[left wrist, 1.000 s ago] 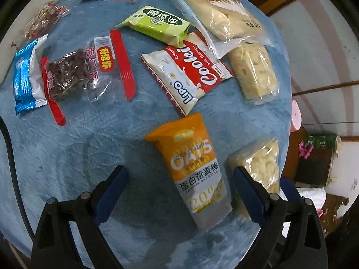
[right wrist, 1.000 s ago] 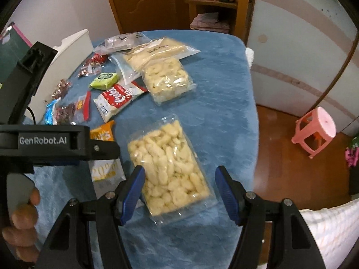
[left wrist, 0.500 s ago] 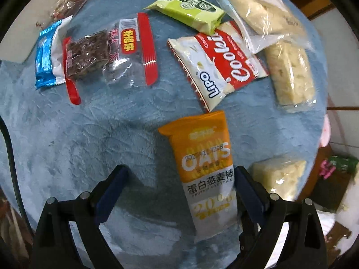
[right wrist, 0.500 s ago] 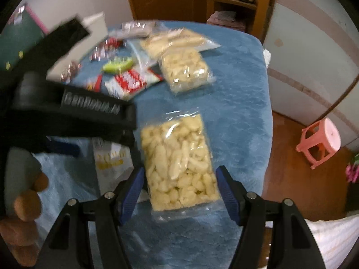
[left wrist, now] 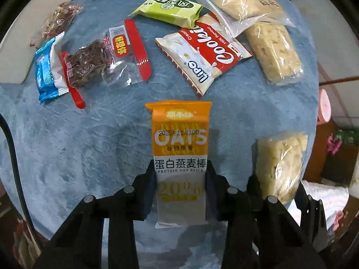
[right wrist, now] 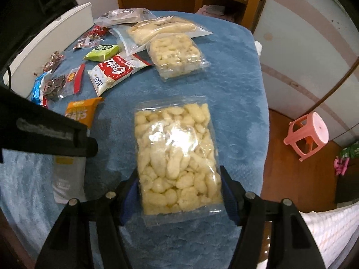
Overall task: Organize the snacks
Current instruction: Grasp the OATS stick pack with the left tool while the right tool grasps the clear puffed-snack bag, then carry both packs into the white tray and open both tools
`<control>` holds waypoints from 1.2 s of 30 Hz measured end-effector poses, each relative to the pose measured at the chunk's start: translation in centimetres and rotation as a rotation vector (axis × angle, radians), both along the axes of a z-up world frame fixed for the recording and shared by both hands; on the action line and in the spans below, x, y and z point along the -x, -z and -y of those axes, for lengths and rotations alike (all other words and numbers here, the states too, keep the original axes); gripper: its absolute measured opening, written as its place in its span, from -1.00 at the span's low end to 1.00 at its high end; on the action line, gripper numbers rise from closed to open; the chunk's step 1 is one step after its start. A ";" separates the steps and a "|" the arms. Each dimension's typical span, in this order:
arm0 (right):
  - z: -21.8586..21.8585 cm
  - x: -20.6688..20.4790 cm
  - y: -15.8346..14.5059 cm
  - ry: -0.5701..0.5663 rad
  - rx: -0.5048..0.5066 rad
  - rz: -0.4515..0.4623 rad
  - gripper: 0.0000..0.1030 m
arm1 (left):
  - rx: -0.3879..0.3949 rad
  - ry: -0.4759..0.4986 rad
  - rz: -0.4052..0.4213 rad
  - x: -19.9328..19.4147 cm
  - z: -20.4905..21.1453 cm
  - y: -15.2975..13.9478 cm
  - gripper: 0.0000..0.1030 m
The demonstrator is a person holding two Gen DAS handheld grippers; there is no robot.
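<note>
Oat stick packet (left wrist: 180,157) sits squarely between the jaws of the left gripper (left wrist: 180,188), which are closing on its lower half; in the left wrist view the dark pads already meet the wrapper's two long edges just below the printed words "PROTEIN OAT STICK". The packet lies flat on the blue tablecloth (left wrist: 89,148), its orange top pointing away from the gripper, toward the red and white Lipo cookie bag (left wrist: 202,53).

To do this step well, the squeeze should finish evenly on both edges before any lift, because the film is slick and the bar inside is narrow. A grip this low on the wrapper will probably let the orange end droop, so a straight, slow rise seems safer than a swing.

Right gripper (right wrist: 180,190) pinches the near end of the clear tray of puffed snacks (right wrist: 175,157). Its blue-lined fingers (right wrist: 129,192) stand about half spread, one against each long side of the tray, and the plastic fills the gap between them. The tray stretches away from the fingers along the cloth, just beside the oat stick and well apart from a second, similar tray (right wrist: 177,53) farther up the table. Whether it is raised off the cloth I cannot tell.
</note>
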State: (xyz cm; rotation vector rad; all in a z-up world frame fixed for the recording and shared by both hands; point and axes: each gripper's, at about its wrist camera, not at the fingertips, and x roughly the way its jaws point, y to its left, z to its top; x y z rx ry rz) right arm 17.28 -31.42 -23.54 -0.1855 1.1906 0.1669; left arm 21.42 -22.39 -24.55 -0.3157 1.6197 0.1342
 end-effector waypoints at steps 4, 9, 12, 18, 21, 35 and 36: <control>-0.4 1.3 -0.7 0.021 -0.017 0.008 0.25 | 0.066 0.077 0.021 0.8 -0.7 -0.9 -0.29; -1.1 3.2 -3.1 0.043 -0.080 0.052 0.24 | 0.090 0.207 0.129 2.8 -2.5 -4.7 -0.30; -2.0 5.0 -5.5 0.063 -0.131 0.098 0.24 | 0.101 0.259 0.198 4.0 -4.0 -7.7 -0.29; -4.5 8.7 -9.8 0.093 -0.240 0.174 0.24 | 0.045 0.304 0.365 8.7 -11.6 -12.2 -0.29; -6.1 10.0 -11.3 0.080 -0.273 0.201 0.24 | -0.009 0.310 0.425 10.3 -15.1 -13.6 -0.29; -15.9 9.2 -21.5 -0.022 -0.307 0.352 0.24 | -0.235 0.240 0.796 13.2 -30.2 -25.7 -0.27; -16.8 8.9 -22.5 -0.036 -0.316 0.366 0.24 | -0.251 0.228 0.815 13.2 -31.2 -26.5 -0.27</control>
